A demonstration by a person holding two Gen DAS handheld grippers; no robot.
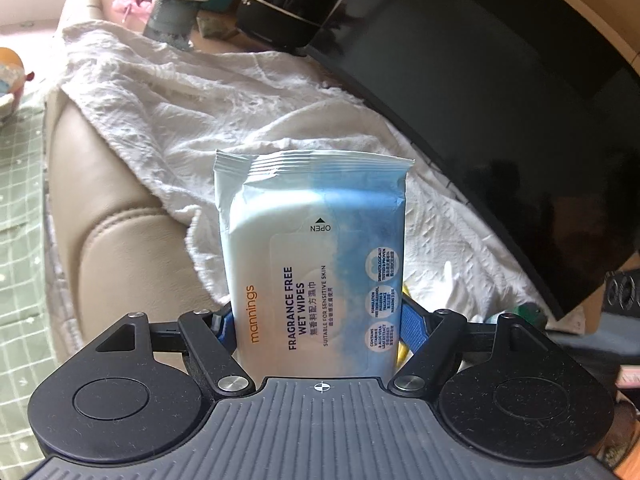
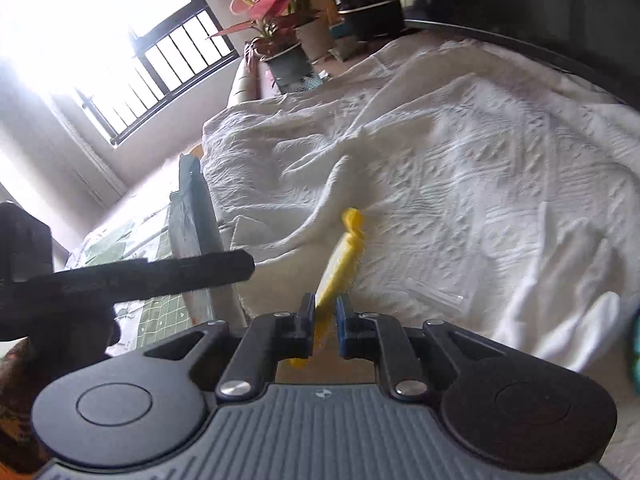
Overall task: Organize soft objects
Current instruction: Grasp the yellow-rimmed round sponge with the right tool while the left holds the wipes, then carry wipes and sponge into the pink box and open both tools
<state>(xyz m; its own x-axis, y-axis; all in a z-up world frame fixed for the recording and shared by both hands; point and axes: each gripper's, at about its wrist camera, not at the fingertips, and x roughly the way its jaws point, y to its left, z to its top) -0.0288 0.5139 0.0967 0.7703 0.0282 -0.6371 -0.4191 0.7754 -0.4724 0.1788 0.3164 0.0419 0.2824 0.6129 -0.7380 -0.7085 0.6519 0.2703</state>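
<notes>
My left gripper (image 1: 316,320) is shut on a white and blue pack of wet wipes (image 1: 316,256), held upright above a white blanket (image 1: 192,112) on a beige sofa (image 1: 116,240). My right gripper (image 2: 324,316) is shut on a thin yellow wrapped object (image 2: 344,256), which sticks out forward over the white blanket (image 2: 460,152). The pack of wet wipes (image 2: 196,216) and the left gripper's dark finger (image 2: 160,272) show edge-on at the left of the right wrist view. A bit of the yellow object (image 1: 402,350) shows beside the pack in the left wrist view.
Potted plants (image 1: 176,4) (image 2: 280,40) and a black rounded appliance (image 1: 292,0) stand at the far end of the sofa. A large black screen (image 1: 500,92) runs along the right. A green checked cloth (image 1: 20,208) lies at the left. A window (image 2: 120,40) is behind.
</notes>
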